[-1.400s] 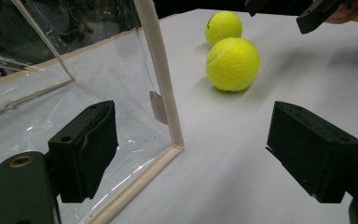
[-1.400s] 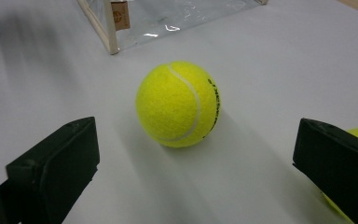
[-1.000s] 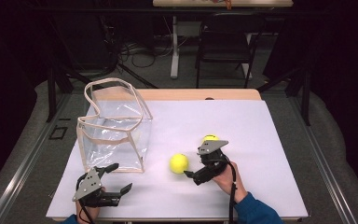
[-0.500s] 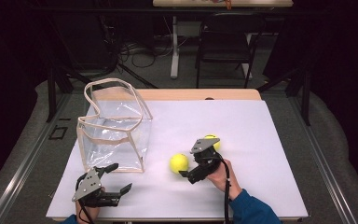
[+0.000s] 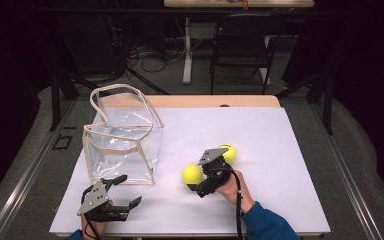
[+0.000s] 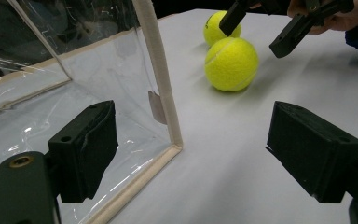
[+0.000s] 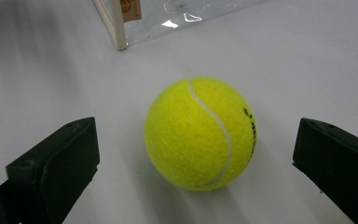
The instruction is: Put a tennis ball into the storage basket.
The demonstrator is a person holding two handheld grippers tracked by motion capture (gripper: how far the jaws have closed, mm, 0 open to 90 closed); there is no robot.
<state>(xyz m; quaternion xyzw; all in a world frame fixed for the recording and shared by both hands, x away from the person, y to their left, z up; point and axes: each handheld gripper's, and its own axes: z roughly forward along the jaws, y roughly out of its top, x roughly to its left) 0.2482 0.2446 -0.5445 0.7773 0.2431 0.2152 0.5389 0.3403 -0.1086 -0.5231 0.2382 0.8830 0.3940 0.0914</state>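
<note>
Two tennis balls lie on the white tabletop [image 5: 290, 150], right of a clear bag [image 5: 122, 145] that stands upright with its tan-trimmed mouth open. Near ball [image 5: 192, 174] sits well clear of the bag's right front corner; far ball [image 5: 228, 153] rests behind and to the right of it, partly hidden by the right gripper [image 5: 196, 187] in the high view. Right gripper: jaws spread wide, one on each side of the near ball, neither touching it as far as the right gripper view shows; the ball [image 7: 200, 133] sits centred between them on the tabletop. Left gripper [image 5: 127, 192]: jaws also spread, holding nothing, low over the tabletop just in front of the bag's front face. In the left gripper view one jaw lines up with the bag's clear wall, the other with bare tabletop, and the corner trim [image 6: 161, 74] stands between; contact with the bag cannot be told. Judged step: approach for the grasp on the near ball, not yet closed. Next move, as I judge it: advance slightly so the pads reach the ball's widest part, close squarely so it doesn't roll, then lift and carry it over the bag's open mouth. The left gripper may need to steady the bag's rim.
</note>
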